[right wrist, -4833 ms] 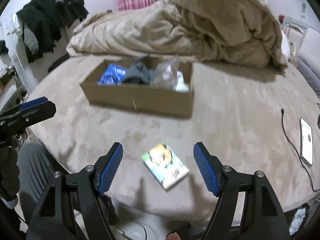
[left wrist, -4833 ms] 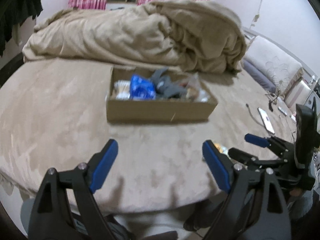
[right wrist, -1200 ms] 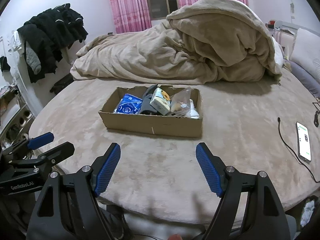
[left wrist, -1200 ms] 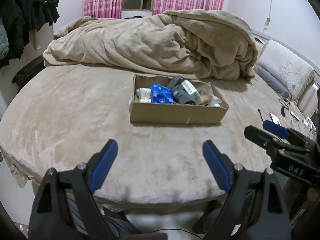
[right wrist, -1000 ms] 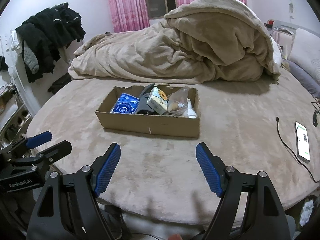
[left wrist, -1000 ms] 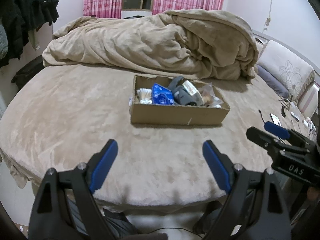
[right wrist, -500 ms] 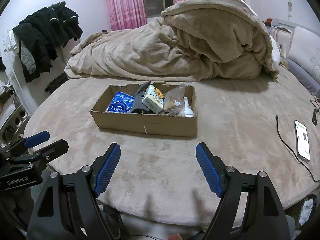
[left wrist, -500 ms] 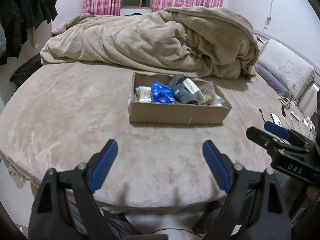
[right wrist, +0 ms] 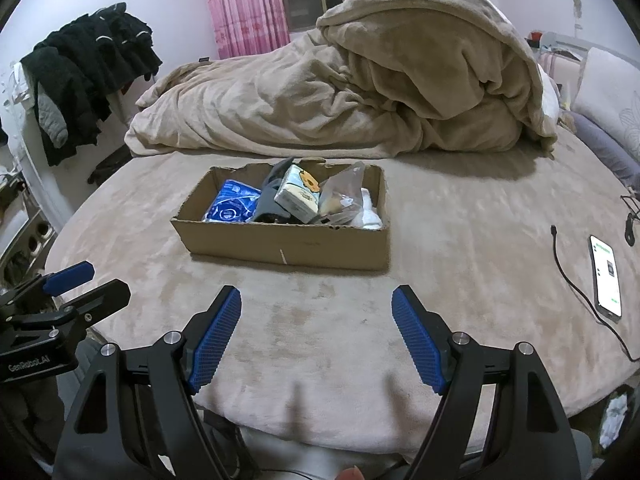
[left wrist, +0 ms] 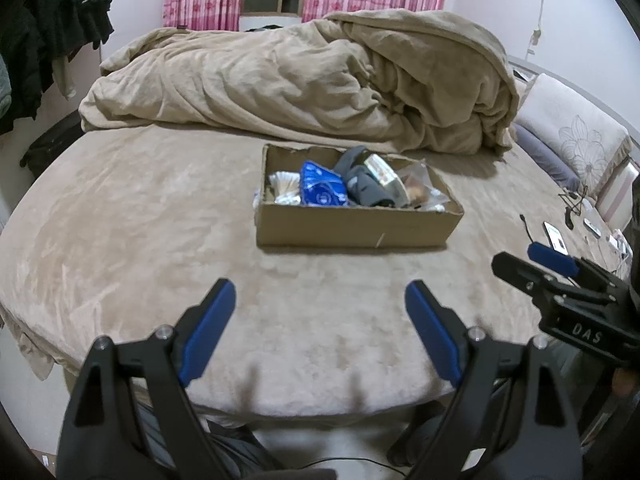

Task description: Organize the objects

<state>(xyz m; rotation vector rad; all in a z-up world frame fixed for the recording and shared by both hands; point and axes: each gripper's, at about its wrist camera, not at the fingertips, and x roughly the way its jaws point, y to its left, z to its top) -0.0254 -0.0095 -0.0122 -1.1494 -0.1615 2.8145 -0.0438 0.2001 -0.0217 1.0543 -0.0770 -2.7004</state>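
Observation:
A shallow cardboard box (left wrist: 356, 226) (right wrist: 288, 246) sits on the round beige bed. It holds a blue packet (left wrist: 320, 188) (right wrist: 232, 202), a dark grey item (left wrist: 368, 188), a small tissue pack with a cartoon print (right wrist: 300, 190), a clear bag (right wrist: 344, 196) and white items. My left gripper (left wrist: 320, 312) is open and empty near the bed's front edge, well short of the box. My right gripper (right wrist: 316, 316) is open and empty, also short of the box. Each gripper shows at the edge of the other's view.
A heaped beige duvet (left wrist: 304, 80) lies behind the box. A phone (right wrist: 606, 276) with a black cable (right wrist: 568, 276) lies on the bed at the right. Dark clothes (right wrist: 88, 64) hang at the left. Pillows (left wrist: 568, 140) lie at the far right.
The tissue pack that lay on the bed between my right fingers 4.8 s ago now lies in the box. Both grippers have pulled back from the box and stay open.

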